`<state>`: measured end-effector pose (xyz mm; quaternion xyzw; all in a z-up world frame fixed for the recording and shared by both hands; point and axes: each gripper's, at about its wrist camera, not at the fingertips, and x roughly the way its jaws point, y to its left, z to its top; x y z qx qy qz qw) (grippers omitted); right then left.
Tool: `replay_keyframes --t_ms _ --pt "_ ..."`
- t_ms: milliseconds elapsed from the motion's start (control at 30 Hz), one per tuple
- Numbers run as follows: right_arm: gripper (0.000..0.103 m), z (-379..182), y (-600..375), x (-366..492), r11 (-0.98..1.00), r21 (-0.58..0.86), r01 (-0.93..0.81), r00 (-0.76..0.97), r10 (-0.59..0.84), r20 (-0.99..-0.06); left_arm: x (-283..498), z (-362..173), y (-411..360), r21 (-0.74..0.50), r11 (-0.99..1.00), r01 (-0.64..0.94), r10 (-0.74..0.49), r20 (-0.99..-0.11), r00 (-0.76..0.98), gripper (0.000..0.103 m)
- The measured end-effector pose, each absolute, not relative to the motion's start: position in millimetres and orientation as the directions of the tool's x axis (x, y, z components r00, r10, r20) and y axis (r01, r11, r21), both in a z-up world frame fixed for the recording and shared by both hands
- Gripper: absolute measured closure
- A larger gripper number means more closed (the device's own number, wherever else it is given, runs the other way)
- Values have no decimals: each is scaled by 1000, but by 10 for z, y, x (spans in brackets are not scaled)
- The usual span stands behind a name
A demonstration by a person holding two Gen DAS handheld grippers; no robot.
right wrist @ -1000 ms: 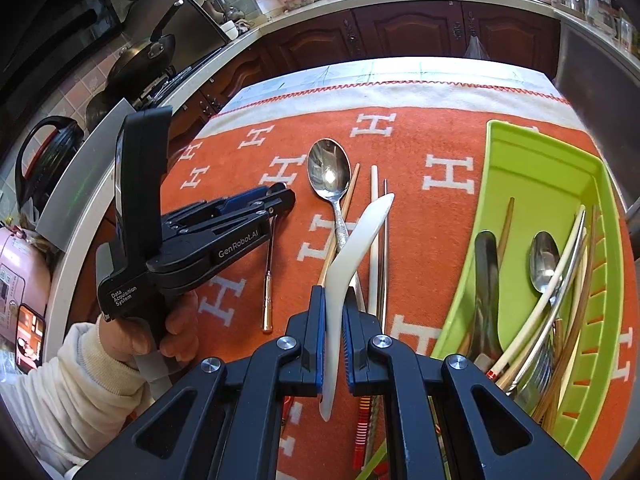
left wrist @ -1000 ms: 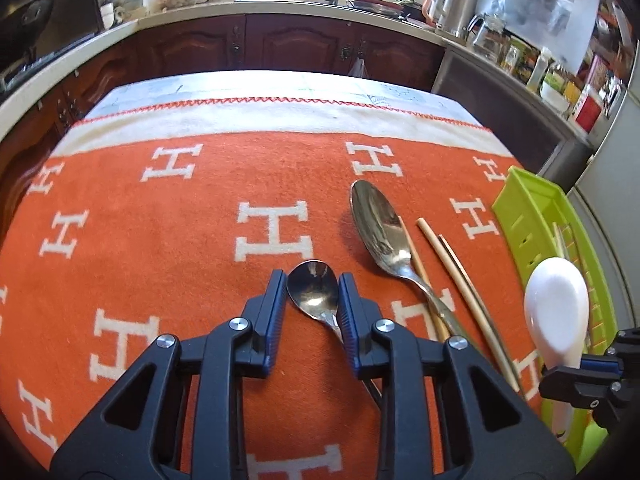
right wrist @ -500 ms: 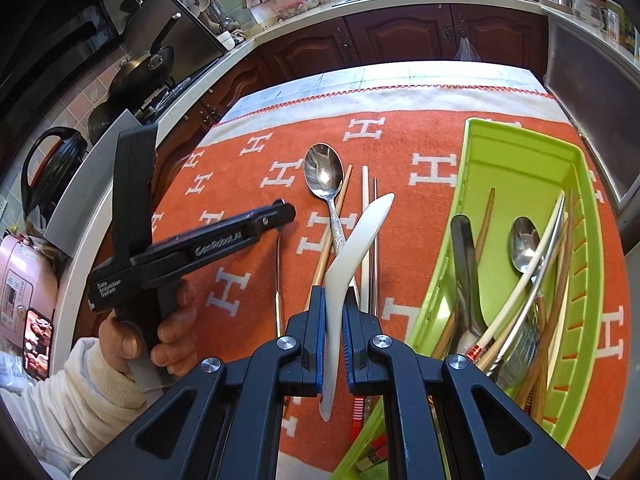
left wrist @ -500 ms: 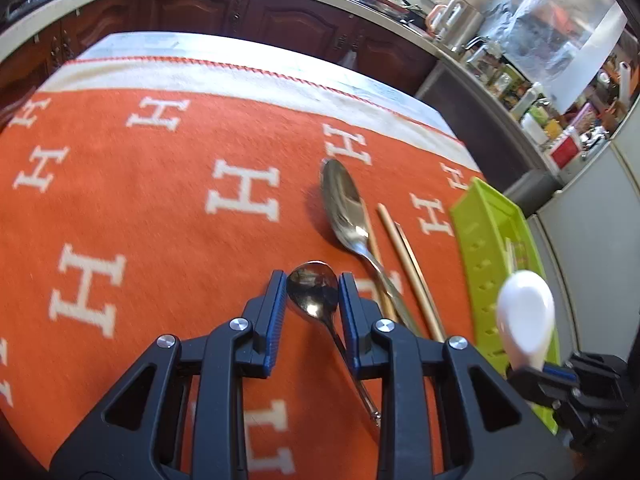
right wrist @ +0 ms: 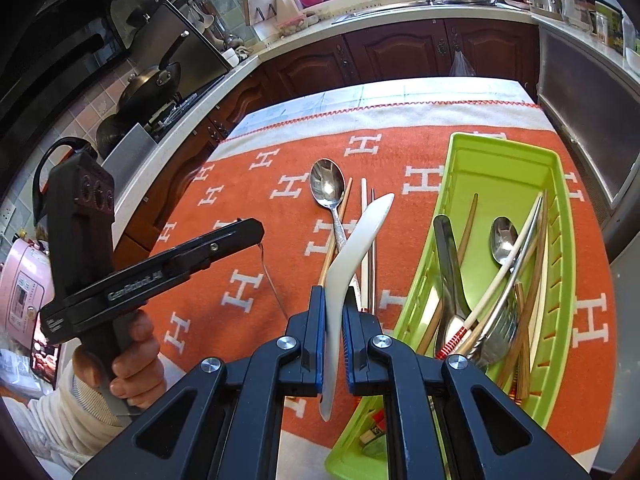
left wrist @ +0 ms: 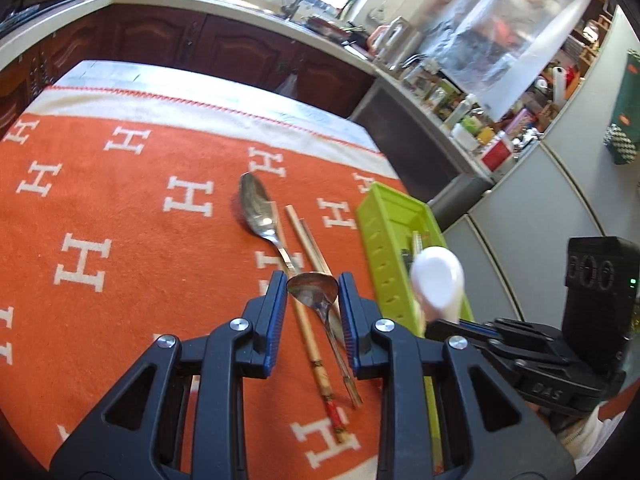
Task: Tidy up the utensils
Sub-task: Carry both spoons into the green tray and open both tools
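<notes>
Steel spoon (left wrist: 313,289) sits clamped in the left gripper (left wrist: 313,300): jaws narrow, pads on either side of the bowl, handle trailing back and down under the jaws. Right gripper (right wrist: 331,316) is nearly shut on the white spoon (right wrist: 352,256), gripped on edge mid-handle, bowl end pointing ahead and up.

Key relation: green tray (right wrist: 464,160) lies to the right of both grippers, long axis running away from the cameras. White spoon's axis runs roughly parallel to the tray, just left of its near wall, so my read is a short sideways shift drops it in. Right hand is the nearer one; left gripper has to cross the utensils on the cloth.

On the orange cloth (right wrist: 248,248) between grippers and tray: big spoon (right wrist: 327,188) and several chopsticks (right wrist: 364,216), all lying along the same axis. Tray already crowded at the near end; far end bare.

Room: kitchen, dark wood cabinets, counter behind, table edge just past the tray.
</notes>
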<state>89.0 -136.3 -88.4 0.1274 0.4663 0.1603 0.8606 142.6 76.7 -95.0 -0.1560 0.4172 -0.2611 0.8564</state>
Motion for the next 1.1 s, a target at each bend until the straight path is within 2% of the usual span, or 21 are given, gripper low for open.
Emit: replay_keyframes --t_ms 467,600,767,1100 --pt "96 -419 -1736 442 916 379 -131 606 377 -700 855 -22 603 -432 763 481 -647 -515 563 81" --pt "96 -373 -1935 327 920 382 -90 625 351 -697 692 206 486 -403 742 537 -669 -504 546 81" --pt "96 -499 -2158 237 927 375 -24 621 308 -721 655 209 197 -371 732 571 -668 -556 495 81" --pt "96 -1050 -2393 228 935 352 51 574 261 -776 890 -297 -626 -282 731 622 -589 -720 366 80"
